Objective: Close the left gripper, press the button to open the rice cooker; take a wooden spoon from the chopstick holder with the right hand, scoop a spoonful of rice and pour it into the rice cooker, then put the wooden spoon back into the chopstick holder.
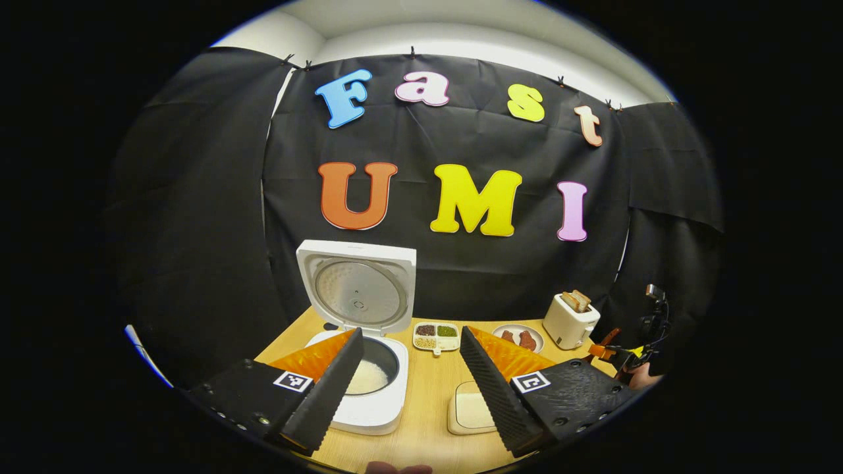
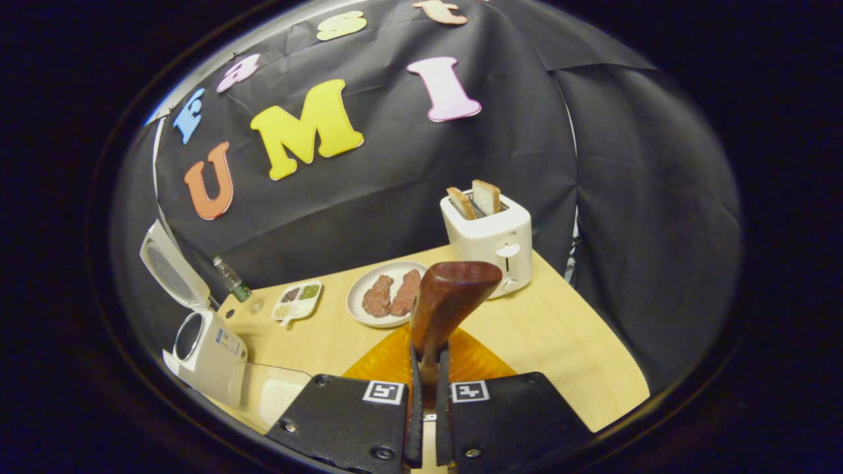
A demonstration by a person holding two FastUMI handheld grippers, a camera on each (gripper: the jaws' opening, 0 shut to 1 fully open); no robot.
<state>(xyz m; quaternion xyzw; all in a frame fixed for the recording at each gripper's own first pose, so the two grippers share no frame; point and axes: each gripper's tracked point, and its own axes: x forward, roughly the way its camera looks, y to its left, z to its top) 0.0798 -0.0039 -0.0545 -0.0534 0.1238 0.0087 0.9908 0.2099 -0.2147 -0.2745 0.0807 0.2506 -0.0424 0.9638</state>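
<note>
The white rice cooker (image 1: pixel 369 401) stands open with its lid (image 1: pixel 355 289) upright, and white rice shows in its pot (image 1: pixel 369 376). My left gripper (image 1: pixel 411 388) hovers open just in front of it, the left finger (image 1: pixel 326 395) over the cooker's front rim. In the right gripper view my right gripper (image 2: pixel 427 378) is shut on the handle of a reddish-brown wooden spoon (image 2: pixel 451 299), whose bowl points up and away. What the bowl holds is hidden. The cooker (image 2: pixel 205 352) sits far to the left there. The right gripper (image 1: pixel 625 359) also appears at the table's right edge.
A cream square dish (image 1: pixel 471 411) lies right of the cooker. Behind it are a divided dish of beans (image 1: pixel 436 336), a plate with meat (image 2: pixel 385 296) and a white toaster with bread (image 2: pixel 490 240). A small bottle (image 2: pixel 232 280) stands by the wall behind the cooker.
</note>
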